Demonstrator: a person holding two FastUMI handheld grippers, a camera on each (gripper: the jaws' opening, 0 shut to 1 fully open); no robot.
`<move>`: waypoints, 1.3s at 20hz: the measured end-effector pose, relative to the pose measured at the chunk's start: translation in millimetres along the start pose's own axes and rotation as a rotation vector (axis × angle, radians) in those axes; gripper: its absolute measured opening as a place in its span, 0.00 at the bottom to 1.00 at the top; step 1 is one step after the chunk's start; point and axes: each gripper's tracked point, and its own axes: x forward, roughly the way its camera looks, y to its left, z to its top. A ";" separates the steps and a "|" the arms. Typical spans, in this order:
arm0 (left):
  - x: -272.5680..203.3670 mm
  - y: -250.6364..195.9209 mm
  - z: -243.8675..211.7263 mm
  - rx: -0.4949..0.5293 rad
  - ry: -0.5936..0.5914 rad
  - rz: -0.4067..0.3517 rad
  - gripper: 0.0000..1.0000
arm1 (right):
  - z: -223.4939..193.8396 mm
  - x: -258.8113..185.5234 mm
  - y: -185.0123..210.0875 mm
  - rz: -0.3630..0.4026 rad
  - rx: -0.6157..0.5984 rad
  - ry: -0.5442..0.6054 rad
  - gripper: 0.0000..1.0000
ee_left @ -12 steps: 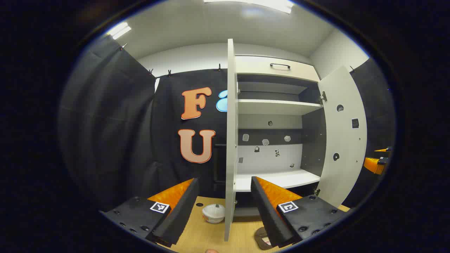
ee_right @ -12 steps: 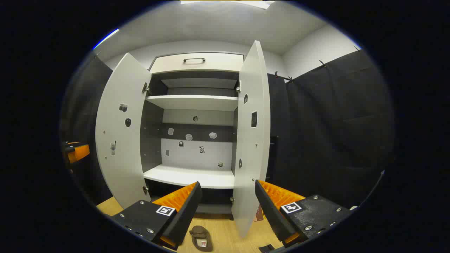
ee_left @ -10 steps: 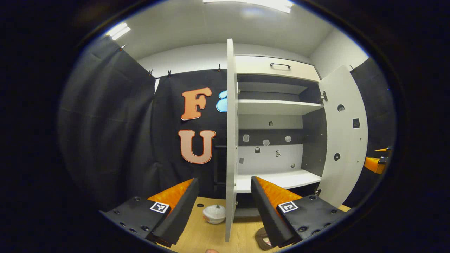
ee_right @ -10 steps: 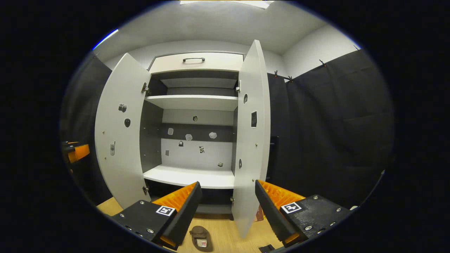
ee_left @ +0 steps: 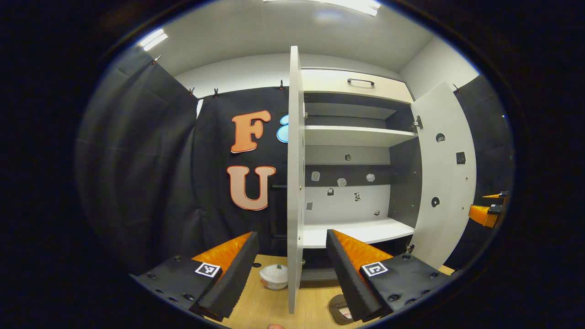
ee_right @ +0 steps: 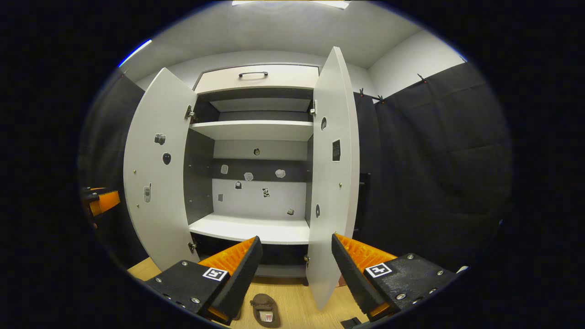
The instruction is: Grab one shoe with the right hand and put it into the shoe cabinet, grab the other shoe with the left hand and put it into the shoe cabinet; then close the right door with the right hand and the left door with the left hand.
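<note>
Both jaws stand apart and empty, my right gripper (ee_right: 295, 256) above the brown shoe (ee_right: 265, 310) on the floor, ready to descend; cabinet (ee_right: 256, 132) doors hang open for loading.

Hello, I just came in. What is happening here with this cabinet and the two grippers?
A person holds two grippers in front of a shoe cabinet whose left door and right door both stand open. The left gripper and right gripper are open and hold nothing. A brown shoe lies on the wooden floor; the shelf holds no shoe yet. A white object sits beside the left door.
</note>
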 end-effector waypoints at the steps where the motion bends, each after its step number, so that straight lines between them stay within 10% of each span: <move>1: -0.7 -2.3 0.0 -0.007 0.000 -0.007 0.94 | 0.3 0.8 1.8 0.003 0.002 0.001 0.94; 18: 5.7 -6.8 0.8 0.005 -0.009 0.004 0.96 | -2.8 11.4 12.0 0.049 -0.004 0.005 0.94; 26: -0.7 -0.9 6.2 0.009 -0.025 0.023 0.96 | -96.4 36.1 28.1 0.067 -0.045 0.140 0.94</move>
